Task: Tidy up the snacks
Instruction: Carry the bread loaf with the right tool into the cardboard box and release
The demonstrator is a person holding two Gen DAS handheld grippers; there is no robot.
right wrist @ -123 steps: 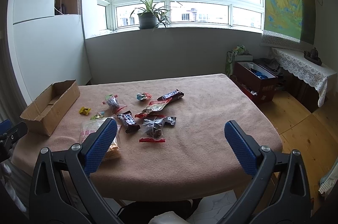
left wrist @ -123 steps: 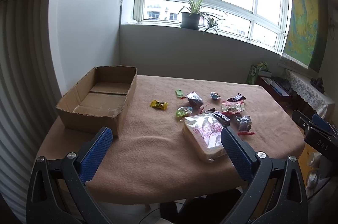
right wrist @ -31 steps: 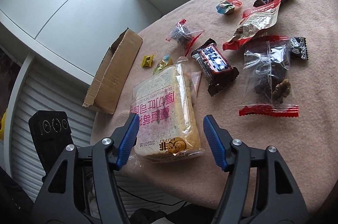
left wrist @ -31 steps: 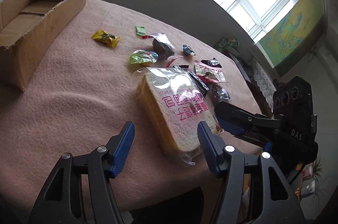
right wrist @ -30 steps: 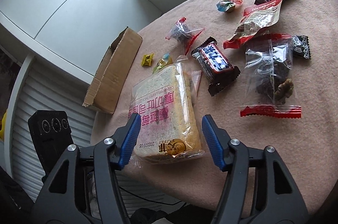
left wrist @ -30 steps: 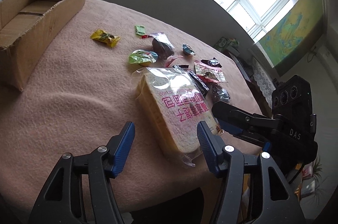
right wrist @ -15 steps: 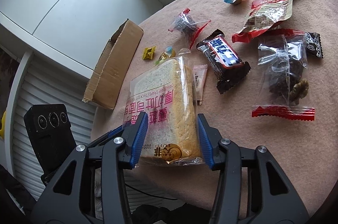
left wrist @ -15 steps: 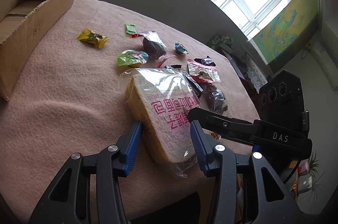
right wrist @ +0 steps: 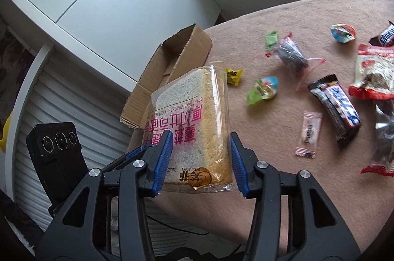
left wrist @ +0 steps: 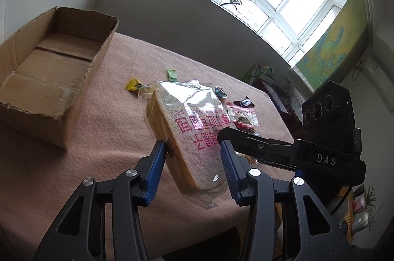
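Left wrist view, left to right: open cardboard box (left wrist: 53, 69) at left of frame on the pink-covered counter (left wrist: 61, 175), nothing seen in it. Lower centre, left claw (left wrist: 193, 168) clamped on the near end of the bagged bread loaf (left wrist: 189, 128), blue pads (left wrist: 157, 170) pressing both sides; its jaws have just been closing with the loaf between them. Loaf tilted, far end raised, off the cloth. Behind it a yellow candy (left wrist: 133, 84) and a green packet (left wrist: 172, 74), upper centre. Right of the loaf, small wrappers, partly hidden. Right claw's black finger reaches in from the right and touches the loaf's right side, camera block behind it at right edge.

Right wrist view, left to right: left claw's camera block at lower left, its blue tips just behind the loaf. Cardboard box (right wrist: 172, 64) at upper centre-left. Right claw (right wrist: 200, 157) lower centre, gripping the bread loaf (right wrist: 194, 123) across its width, jaws just closed in on it. Right of that on the counter (right wrist: 283, 187): yellow candy (right wrist: 234, 76), green jelly cup (right wrist: 264, 88), pink sachet (right wrist: 309, 134), chocolate bar (right wrist: 337, 108), red-edged snack bag (right wrist: 376, 71) at right edge
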